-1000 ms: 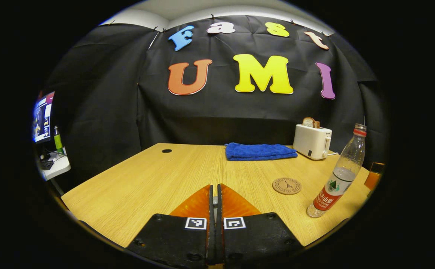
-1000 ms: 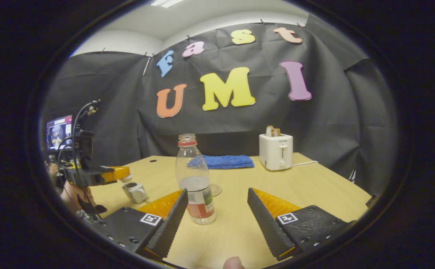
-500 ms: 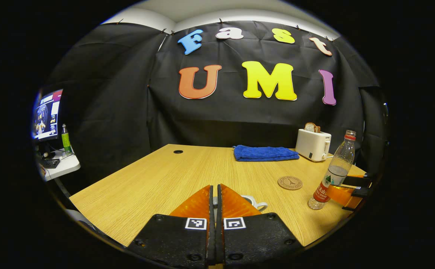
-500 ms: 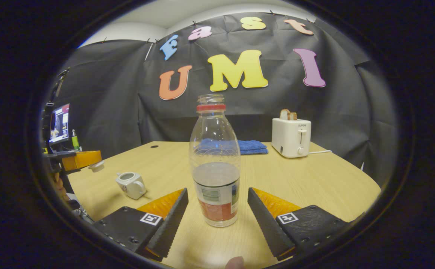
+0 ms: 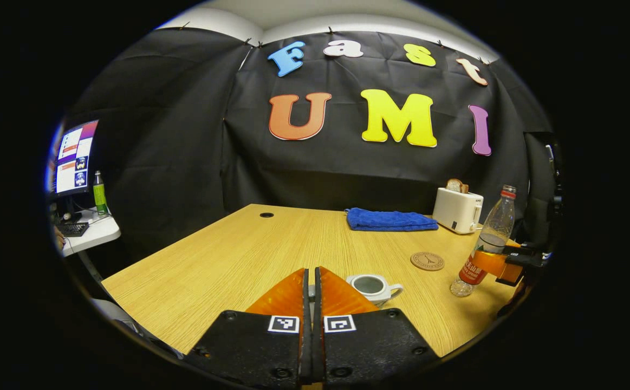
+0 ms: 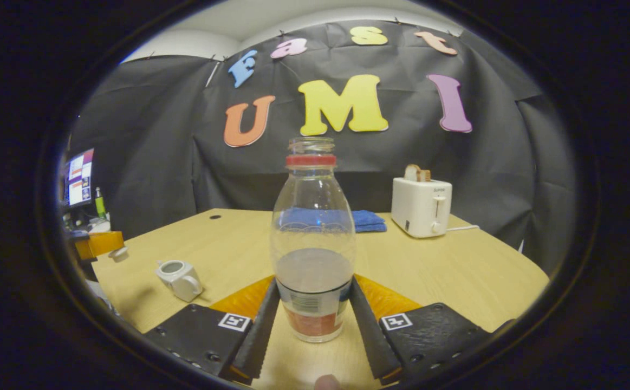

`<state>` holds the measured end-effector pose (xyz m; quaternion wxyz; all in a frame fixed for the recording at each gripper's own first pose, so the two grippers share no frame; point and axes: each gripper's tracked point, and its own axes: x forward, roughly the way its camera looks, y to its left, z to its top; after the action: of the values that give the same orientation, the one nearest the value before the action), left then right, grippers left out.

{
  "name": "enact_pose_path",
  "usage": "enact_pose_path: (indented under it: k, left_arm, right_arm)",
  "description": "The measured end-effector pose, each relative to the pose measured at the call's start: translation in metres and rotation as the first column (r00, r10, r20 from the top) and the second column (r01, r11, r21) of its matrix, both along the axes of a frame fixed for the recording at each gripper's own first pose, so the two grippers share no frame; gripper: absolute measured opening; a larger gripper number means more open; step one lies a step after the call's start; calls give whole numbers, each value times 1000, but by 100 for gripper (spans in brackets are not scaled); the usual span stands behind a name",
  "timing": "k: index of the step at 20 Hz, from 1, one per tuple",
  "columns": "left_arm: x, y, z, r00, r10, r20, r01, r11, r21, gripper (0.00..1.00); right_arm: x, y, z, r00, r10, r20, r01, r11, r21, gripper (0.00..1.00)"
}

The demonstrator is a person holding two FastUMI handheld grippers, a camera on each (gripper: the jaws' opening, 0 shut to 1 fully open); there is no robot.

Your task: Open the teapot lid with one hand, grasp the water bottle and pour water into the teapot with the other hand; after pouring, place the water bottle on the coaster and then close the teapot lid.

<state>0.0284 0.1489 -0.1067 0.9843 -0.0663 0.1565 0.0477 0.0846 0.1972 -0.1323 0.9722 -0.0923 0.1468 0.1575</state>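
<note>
Closed right gripper [image 6: 313, 319] fingers onto water bottle [image 6: 313, 254].
Left gripper [image 5: 310, 292] fingers together, pinching lid [image 6: 119, 253] left of open teapot [image 6: 178, 277].

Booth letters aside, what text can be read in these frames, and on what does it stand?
"SUPOR": front of the toaster, small.
Label of the water bottle: print too blurred to read.
Rim of the coaster: lettering too small to read.
Screen of the monitor: too small to read.
</note>
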Motion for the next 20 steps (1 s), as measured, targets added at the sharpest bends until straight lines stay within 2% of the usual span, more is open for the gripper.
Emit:
enact_pose_path:
  k: [2, 4, 6, 7, 11, 15, 18, 20]
  left_arm:
    - [-1, 4, 4, 1000, -2, 16, 2, 1000, -5, 3]
    - [-2, 7, 8, 999, -2, 32, 2, 1000, -11, 3]
    - [-4, 9, 11, 999, -3, 44, 3, 1000, -11, 3]
    - [-4, 11, 10, 999, -5, 45, 5, 1000, -10, 3]
    - [-6, 13, 11, 998, -15, 54, 15, 1000, -2, 3]
    - [-8, 22, 10, 998, -12, 67, 11, 1000, 20, 3]
    - [-8, 27, 9, 997, -6, 71, 6, 1000, 8, 2]
    - [-9, 29, 11, 997, -3, 79, 3, 1000, 2, 2]
  right_arm:
    - [10, 11, 10, 996, 52, 67, -41, 986, -163, 69]
    - [21, 24, 14, 989, 113, 100, -72, 937, -342, 70]
    - [29, 39, 7, 977, 188, 96, -118, 862, -493, 70]
    - [32, 46, 4, 970, 227, 86, -139, 811, -569, 70]
    - [35, 62, -4, 942, 329, 65, -168, 630, -759, 71]
    - [46, 70, 0, 907, 412, 87, -115, 441, -890, 71]
    - [44, 82, -2, 877, 472, 88, -86, 335, -938, 71]
    - [43, 88, -2, 859, 504, 91, -65, 283, -957, 71]
